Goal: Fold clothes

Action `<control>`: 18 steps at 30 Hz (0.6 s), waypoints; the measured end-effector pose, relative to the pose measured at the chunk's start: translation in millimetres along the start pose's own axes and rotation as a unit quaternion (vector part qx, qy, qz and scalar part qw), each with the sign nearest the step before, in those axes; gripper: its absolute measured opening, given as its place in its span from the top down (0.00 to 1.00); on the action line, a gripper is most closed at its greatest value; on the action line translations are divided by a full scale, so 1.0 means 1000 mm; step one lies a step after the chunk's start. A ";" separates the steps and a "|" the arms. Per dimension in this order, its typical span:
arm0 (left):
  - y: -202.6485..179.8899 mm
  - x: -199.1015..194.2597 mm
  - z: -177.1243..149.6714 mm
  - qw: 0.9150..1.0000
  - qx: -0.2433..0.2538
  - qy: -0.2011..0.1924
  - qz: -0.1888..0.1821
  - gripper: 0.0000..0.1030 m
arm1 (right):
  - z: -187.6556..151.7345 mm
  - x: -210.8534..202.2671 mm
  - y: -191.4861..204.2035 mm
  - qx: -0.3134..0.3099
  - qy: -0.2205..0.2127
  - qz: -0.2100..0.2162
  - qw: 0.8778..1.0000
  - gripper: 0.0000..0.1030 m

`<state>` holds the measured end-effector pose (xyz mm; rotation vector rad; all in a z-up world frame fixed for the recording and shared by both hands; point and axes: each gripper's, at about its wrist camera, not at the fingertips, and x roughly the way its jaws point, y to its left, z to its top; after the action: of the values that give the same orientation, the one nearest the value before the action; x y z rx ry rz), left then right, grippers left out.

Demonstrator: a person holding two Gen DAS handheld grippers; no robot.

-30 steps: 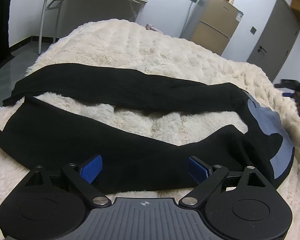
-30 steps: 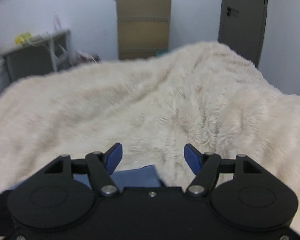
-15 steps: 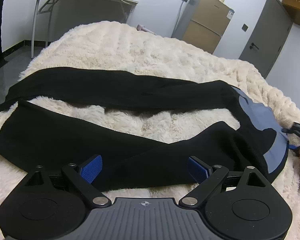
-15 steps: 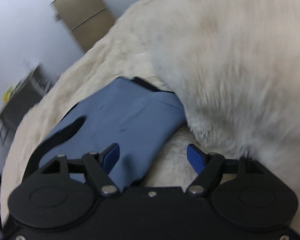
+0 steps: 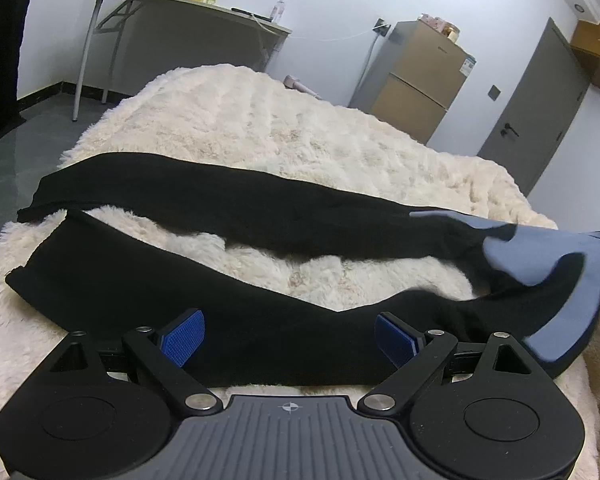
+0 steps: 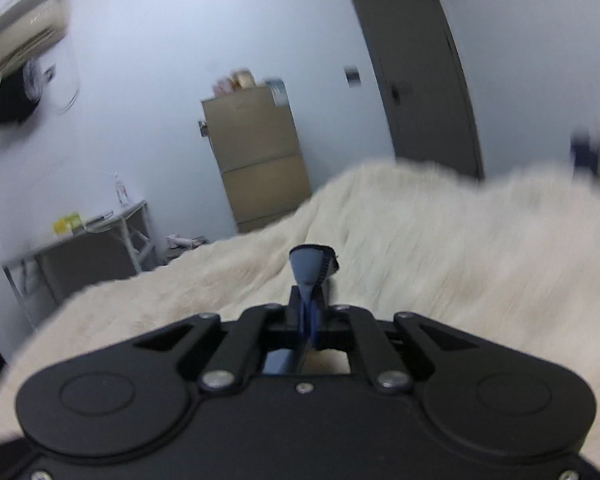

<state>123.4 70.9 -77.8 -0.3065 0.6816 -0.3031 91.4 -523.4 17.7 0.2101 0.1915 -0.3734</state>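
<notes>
Now my right gripper [image 6: 309, 280] pinches the trousers [image 5: 260, 328] by their blue waistband, near the bed's [image 5: 260, 128] right edge; my left gripper [image 5: 288, 340] hangs spread over a leg.

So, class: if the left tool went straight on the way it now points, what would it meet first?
Most likely the near leg of the black trousers, lying just ahead of the open left tool on the blanket; depth is uncertain.
</notes>
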 end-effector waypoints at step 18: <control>0.016 -0.038 0.003 0.998 -0.030 -0.047 -0.011 0.13 | -0.039 -0.037 0.100 -0.099 0.056 -0.017 0.993 0.19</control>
<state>99.5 99.9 -59.9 -0.3838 0.5949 -0.2883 89.8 -410.4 5.3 0.0327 0.3421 -0.3737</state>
